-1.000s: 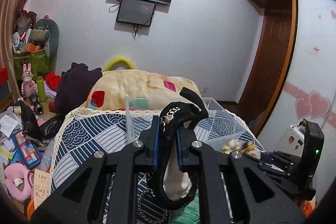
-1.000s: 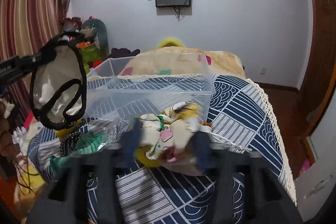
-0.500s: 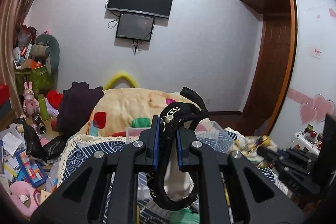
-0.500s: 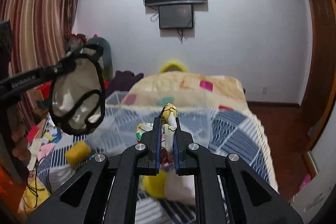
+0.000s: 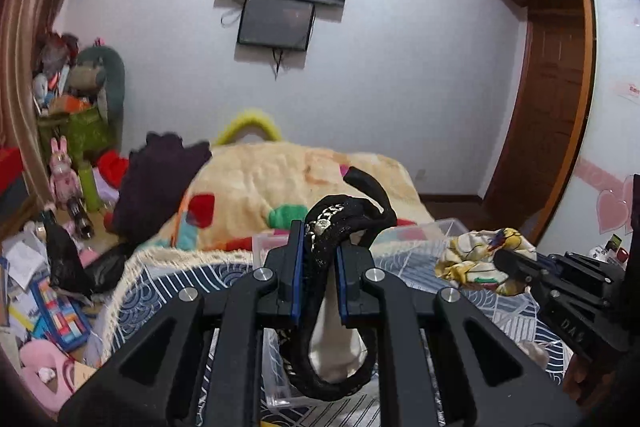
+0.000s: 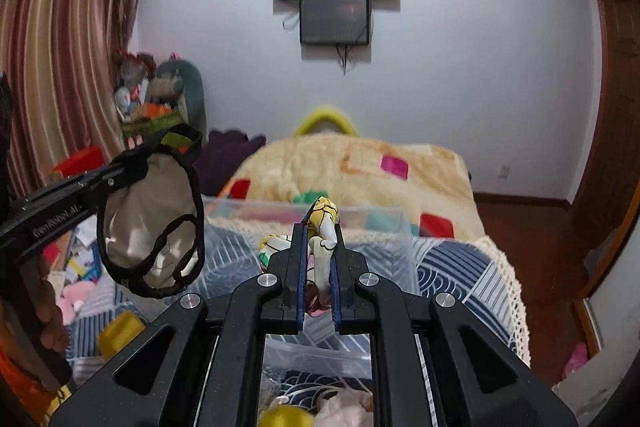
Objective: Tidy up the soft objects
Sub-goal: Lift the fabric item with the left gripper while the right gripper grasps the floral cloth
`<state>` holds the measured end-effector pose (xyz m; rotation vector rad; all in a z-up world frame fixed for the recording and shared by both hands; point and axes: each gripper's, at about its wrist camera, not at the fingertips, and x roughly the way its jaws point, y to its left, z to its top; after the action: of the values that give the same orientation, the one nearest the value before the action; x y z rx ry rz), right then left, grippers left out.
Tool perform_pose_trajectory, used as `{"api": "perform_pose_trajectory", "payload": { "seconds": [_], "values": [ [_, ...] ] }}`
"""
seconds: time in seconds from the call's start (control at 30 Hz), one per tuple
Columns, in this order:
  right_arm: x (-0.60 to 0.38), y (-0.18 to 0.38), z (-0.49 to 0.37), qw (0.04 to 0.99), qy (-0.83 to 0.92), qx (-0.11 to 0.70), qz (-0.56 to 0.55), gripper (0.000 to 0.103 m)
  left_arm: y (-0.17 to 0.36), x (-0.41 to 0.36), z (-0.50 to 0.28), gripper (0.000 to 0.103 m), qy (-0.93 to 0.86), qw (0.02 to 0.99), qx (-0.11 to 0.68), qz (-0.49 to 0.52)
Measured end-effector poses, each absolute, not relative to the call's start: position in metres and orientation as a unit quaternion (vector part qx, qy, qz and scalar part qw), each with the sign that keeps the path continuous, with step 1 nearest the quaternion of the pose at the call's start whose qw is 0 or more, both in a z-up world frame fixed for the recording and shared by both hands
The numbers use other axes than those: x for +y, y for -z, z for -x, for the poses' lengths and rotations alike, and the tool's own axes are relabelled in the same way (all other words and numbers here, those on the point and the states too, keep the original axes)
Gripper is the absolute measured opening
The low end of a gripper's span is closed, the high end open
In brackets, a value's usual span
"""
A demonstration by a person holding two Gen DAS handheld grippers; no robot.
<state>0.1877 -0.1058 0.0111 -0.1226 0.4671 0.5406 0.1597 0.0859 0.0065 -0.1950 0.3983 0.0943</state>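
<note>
My left gripper is shut on a black-trimmed beige underwear, which hangs in the air; it also shows in the right wrist view, held by the left gripper. My right gripper is shut on a yellow-and-white patterned cloth, which also shows in the left wrist view. Both are held above a clear plastic bin on the bed; the bin also shows in the left wrist view.
A blue-and-white patterned bedspread covers the bed, with a cream blanket behind. A yellow block lies on the bed at left. Clutter and toys fill the floor at left. A wooden door is at right.
Both grippers have risen with their cloths. The right gripper lifted the patterned cloth off the bed and now holds it over the bin.
</note>
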Motion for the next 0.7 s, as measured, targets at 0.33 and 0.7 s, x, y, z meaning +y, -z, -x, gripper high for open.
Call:
{"api": "perform_pose_trajectory", "payload": {
  "seconds": [0.33, 0.7],
  "values": [
    [-0.093, 0.017, -0.206, 0.908, -0.269, 0.3, 0.117, 0.01, 0.027, 0.084, -0.195, 0.013, -0.036, 0.948, 0.303, 0.09],
    [-0.092, 0.02, -0.197, 0.906, -0.266, 0.293, 0.149, 0.057, 0.033, 0.078, -0.183, 0.056, -0.04, 0.945, 0.312, 0.086]
  ]
}}
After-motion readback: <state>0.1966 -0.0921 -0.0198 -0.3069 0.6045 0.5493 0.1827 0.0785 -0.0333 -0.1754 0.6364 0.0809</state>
